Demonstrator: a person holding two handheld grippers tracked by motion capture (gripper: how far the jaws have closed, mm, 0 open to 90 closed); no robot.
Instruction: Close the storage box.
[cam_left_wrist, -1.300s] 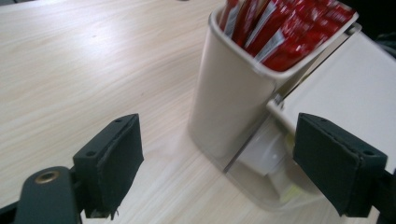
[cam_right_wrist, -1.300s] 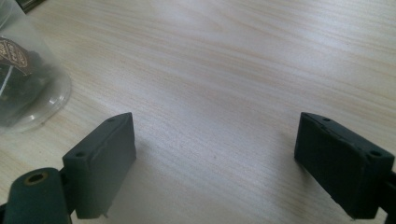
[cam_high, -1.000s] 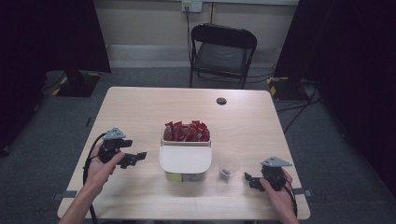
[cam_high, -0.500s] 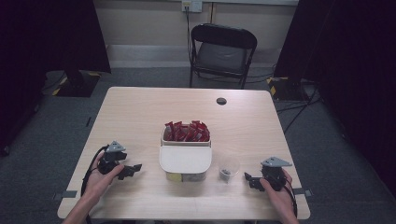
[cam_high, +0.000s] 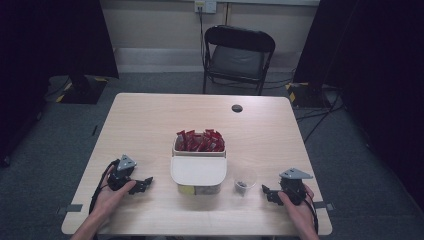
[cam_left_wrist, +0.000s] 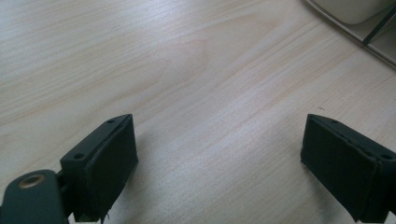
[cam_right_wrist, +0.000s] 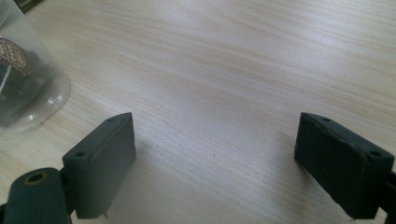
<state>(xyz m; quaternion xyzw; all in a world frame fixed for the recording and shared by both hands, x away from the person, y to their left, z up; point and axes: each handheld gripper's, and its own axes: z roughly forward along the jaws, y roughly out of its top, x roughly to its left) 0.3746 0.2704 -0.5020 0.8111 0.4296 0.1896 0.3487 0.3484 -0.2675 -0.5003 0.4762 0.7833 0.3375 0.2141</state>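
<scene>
A white box (cam_high: 198, 170) with a half lid stands at the table's front middle; red packets (cam_high: 200, 141) fill its uncovered back part. A small clear cup (cam_high: 245, 180) with something dark in it stands to the box's right, also at the upper left of the right gripper view as the cup (cam_right_wrist: 23, 70). My left gripper (cam_high: 144, 183) rests low on the table left of the box, jaws wide apart over bare wood (cam_left_wrist: 219, 140). My right gripper (cam_high: 266, 192) sits right of the cup, open and empty (cam_right_wrist: 215, 149).
The wooden table (cam_high: 150, 120) has a dark round hole (cam_high: 237, 108) near its far edge. A black folding chair (cam_high: 236, 57) stands behind the table. A corner of the white box (cam_left_wrist: 359, 14) shows in the left gripper view.
My left gripper has come down and slightly toward the front edge, settling on the table. The right gripper has stayed in place.
</scene>
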